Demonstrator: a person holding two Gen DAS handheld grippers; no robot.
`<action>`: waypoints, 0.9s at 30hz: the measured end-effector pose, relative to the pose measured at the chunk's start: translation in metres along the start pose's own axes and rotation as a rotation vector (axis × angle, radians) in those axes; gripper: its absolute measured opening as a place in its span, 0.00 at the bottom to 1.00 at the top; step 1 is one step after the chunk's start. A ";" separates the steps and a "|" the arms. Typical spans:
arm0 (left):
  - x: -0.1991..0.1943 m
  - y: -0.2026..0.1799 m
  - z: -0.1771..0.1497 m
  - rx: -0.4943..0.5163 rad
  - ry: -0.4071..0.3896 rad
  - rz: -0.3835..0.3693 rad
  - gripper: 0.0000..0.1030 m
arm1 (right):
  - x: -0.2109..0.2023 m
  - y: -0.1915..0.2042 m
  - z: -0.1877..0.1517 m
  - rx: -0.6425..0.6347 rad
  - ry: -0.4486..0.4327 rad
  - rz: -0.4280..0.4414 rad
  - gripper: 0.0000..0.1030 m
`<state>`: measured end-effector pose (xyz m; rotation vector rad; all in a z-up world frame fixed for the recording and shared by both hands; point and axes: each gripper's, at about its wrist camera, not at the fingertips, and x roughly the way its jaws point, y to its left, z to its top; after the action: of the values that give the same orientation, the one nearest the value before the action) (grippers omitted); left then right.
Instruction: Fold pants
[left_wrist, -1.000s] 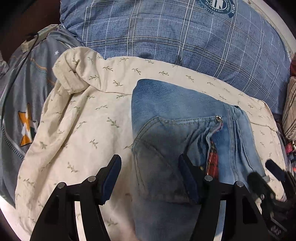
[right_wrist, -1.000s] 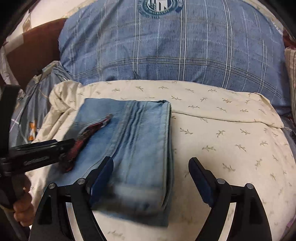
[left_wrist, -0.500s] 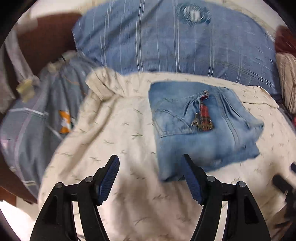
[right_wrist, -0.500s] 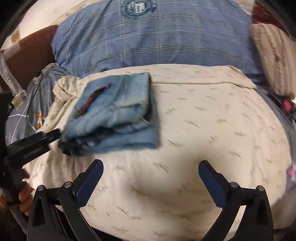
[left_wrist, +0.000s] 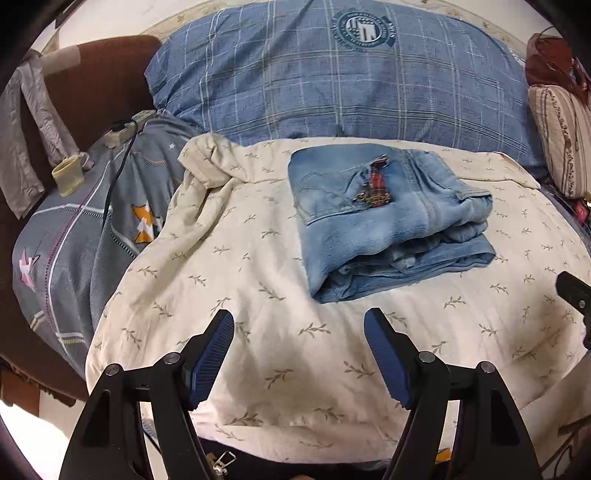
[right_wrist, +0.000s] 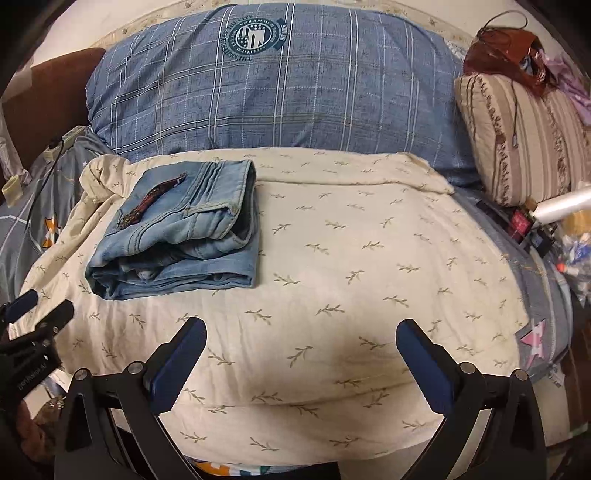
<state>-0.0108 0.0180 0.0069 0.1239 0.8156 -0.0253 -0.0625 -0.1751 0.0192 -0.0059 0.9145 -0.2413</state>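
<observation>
The blue jeans (left_wrist: 384, 221) lie folded in a compact stack on the cream leaf-print sheet (left_wrist: 258, 302), back pocket and a red plaid tag on top. They also show in the right wrist view (right_wrist: 181, 236), at the left of the sheet (right_wrist: 369, 280). My left gripper (left_wrist: 299, 328) is open and empty, held back from the jeans' near edge. My right gripper (right_wrist: 301, 336) is open and empty, to the right of the jeans and well short of them. The left gripper's tip also shows in the right wrist view (right_wrist: 40, 310).
A large blue plaid pillow (left_wrist: 332, 85) lies behind the sheet. A grey star-print quilt (left_wrist: 74, 221) with a power strip (left_wrist: 125, 127) and cable is at the left. A striped beige cushion (right_wrist: 517, 136) and small clutter (right_wrist: 546, 229) are at the right.
Both grippers have pulled back from the folded jeans toward the near edge of the bed. The jeans lie released and farther away in both views.
</observation>
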 end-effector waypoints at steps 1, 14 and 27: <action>-0.001 0.001 0.000 -0.005 0.002 0.010 0.70 | -0.002 -0.001 0.000 -0.003 -0.007 -0.006 1.00; 0.011 -0.002 0.005 0.015 0.023 -0.034 0.70 | -0.005 -0.006 0.002 0.002 -0.020 -0.030 1.00; -0.001 -0.016 0.005 0.046 0.012 -0.087 0.70 | 0.000 -0.001 0.000 -0.008 0.000 -0.033 1.00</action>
<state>-0.0089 0.0016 0.0099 0.1324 0.8325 -0.1256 -0.0631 -0.1763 0.0196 -0.0285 0.9162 -0.2677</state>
